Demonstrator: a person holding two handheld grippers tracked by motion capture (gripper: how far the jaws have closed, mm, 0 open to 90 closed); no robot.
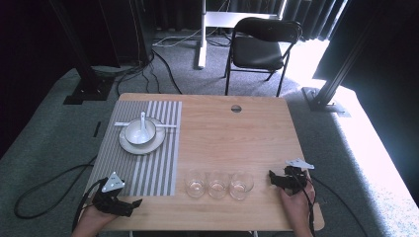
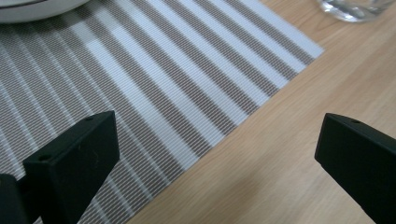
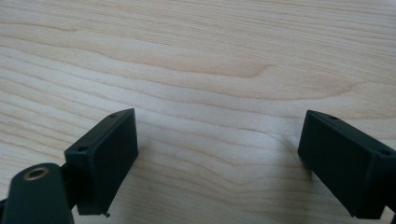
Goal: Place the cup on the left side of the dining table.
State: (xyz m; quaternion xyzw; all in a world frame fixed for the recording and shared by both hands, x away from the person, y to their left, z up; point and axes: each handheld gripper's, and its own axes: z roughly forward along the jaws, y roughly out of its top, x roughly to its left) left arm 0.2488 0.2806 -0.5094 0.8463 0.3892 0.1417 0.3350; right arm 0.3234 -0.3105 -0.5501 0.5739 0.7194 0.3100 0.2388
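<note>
Left gripper (image 1: 129, 203): rested at the table's near left corner, by the mat's near edge; jaws spread wide and empty, as the left gripper view (image 2: 212, 154) confirmed, with the mat corner and bare wood between them.
Right gripper (image 1: 273, 178): lay on the table near its right edge, just right of the glasses and apart from them; jaws spread wide with nothing between them; the right gripper view (image 3: 217, 163) showed bare wood grain between the jaws.
Left hand (image 1: 91, 221): gripped the left gripper from the near edge.
Right hand (image 1: 296, 205): gripped the right gripper from the near edge.
Glasses (image 1: 219, 184): three clear tumblers, upright, in a row near the front edge, just right of the mat, between the two grippers; the base of one showed at the top of the left gripper view (image 2: 352, 8).
Mat (image 1: 148, 163): striped grey and white, on the table's left half.
Plate (image 1: 143, 143): white, on the mat's far part; carried the bowl.
Bowl (image 1: 139, 132): white, centred on the plate, with a spoon (image 1: 143, 123) in it.
Table (image 1: 237, 138): light wood.
Chair (image 1: 259, 47): black, beyond the far edge.
</note>
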